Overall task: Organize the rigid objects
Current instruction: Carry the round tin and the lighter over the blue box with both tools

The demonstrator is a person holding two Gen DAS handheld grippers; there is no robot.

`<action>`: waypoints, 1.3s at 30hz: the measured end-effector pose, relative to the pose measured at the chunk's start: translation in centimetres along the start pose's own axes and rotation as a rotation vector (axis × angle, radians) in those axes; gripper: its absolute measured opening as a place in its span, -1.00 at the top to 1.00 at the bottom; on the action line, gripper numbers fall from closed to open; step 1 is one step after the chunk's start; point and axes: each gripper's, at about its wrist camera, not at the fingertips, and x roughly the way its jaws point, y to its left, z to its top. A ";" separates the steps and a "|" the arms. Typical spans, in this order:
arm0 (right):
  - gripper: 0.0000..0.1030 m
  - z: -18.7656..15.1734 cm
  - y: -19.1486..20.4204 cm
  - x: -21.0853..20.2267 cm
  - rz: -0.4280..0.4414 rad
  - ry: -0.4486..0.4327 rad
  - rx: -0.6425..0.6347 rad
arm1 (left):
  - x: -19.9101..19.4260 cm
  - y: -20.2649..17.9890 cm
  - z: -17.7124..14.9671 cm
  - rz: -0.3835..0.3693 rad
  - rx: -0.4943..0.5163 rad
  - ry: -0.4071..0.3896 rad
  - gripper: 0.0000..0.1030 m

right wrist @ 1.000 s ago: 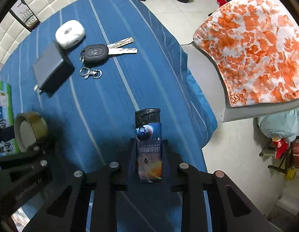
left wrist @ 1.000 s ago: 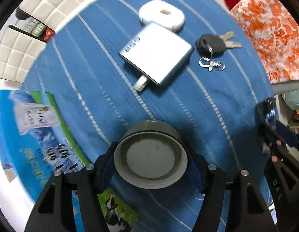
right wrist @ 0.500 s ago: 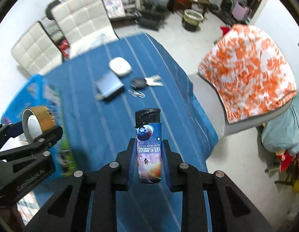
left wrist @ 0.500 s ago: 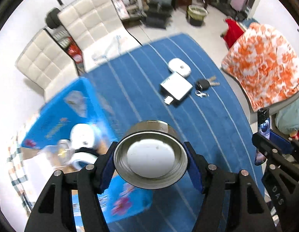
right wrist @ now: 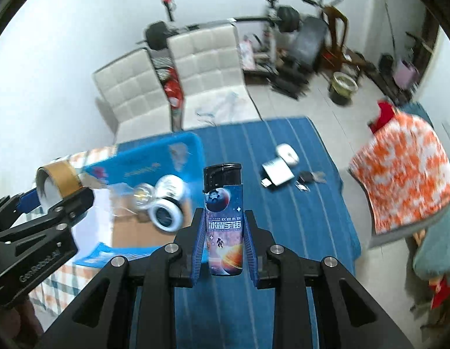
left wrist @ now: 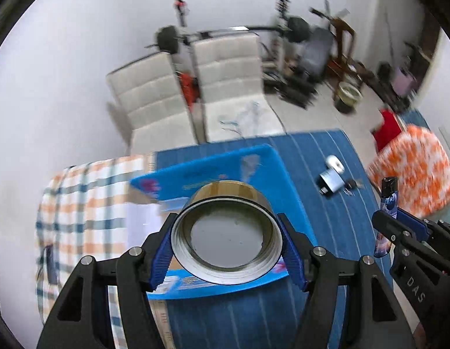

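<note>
The work surface is a table under a blue striped cloth [right wrist: 306,209], with a checked orange-and-blue cloth [left wrist: 79,203] at its left end. Two white quilted chairs [right wrist: 207,64] stand behind it against a white wall; gym equipment [right wrist: 309,40] fills the right rear corner, and an orange-and-white patterned cover [right wrist: 405,171] lies right of the table.

Compared with one second ago, both grippers have risen well above the table and tilted up: the views then showed mostly tablecloth at close range, and now take in the room. A blue carton [right wrist: 143,165] has come beneath the left gripper.

Left gripper [left wrist: 226,241]: clamped on the brown tape roll [left wrist: 228,195], held in the air over the carton. Right gripper [right wrist: 224,244]: clamped on the upright lighter [right wrist: 224,221], held above the blue cloth.

Farther right on the cloth lie a grey power adapter [right wrist: 277,171], touching a white case [right wrist: 287,152], with keys [right wrist: 311,178] just beside.

Only the right wrist view shows the carton's open interior, holding a round silver-rimmed object [right wrist: 166,203]; motion blur prevents identification. In the left wrist view the tape roll hides it.
</note>
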 end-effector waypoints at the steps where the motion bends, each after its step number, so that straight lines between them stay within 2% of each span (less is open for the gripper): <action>1: 0.48 0.3 1.0 -0.5 0.009 -0.012 -0.011 | -0.6 0.9 0.0 0.012 -0.016 -0.013 -0.22; 5: 0.48 1.2 4.5 -2.2 0.042 -0.055 -0.051 | -2.6 4.0 -0.4 0.056 -0.073 -0.064 -0.22; 10: 0.48 1.8 7.8 -3.5 0.071 -0.095 -0.097 | -3.9 6.8 -1.1 0.075 -0.124 -0.083 -0.22; 15: 0.48 1.9 9.7 -3.8 0.088 -0.101 -0.125 | -4.4 8.6 -1.8 0.082 -0.151 -0.087 -0.22; 19: 0.47 1.8 10.9 -2.6 0.097 -0.074 -0.142 | -3.4 9.6 -2.3 0.075 -0.170 -0.061 -0.22; 24: 0.47 1.2 11.3 1.8 0.154 0.032 -0.129 | 0.9 10.3 -3.3 0.027 -0.191 0.047 -0.22; 25: 0.47 1.0 11.2 3.5 0.192 0.073 -0.117 | 2.7 10.5 -3.7 0.008 -0.199 0.081 -0.22; 28: 0.47 -0.1 10.3 10.7 0.332 0.289 -0.020 | 7.9 10.8 -4.8 -0.075 -0.235 0.209 -0.22; 29: 0.47 -0.6 9.9 12.4 0.342 0.327 0.005 | 9.3 11.0 -5.1 -0.093 -0.246 0.250 -0.22; 30: 0.47 -1.2 10.0 15.0 0.346 0.374 0.001 | 11.3 11.1 -5.6 -0.117 -0.260 0.298 -0.22; 33: 0.48 -2.7 10.2 19.7 0.337 0.441 -0.009 | 15.5 11.0 -6.6 -0.150 -0.266 0.383 -0.22; 39: 0.47 -3.9 11.9 25.9 0.273 0.514 -0.054 | 22.4 10.3 -8.6 -0.167 -0.250 0.543 -0.22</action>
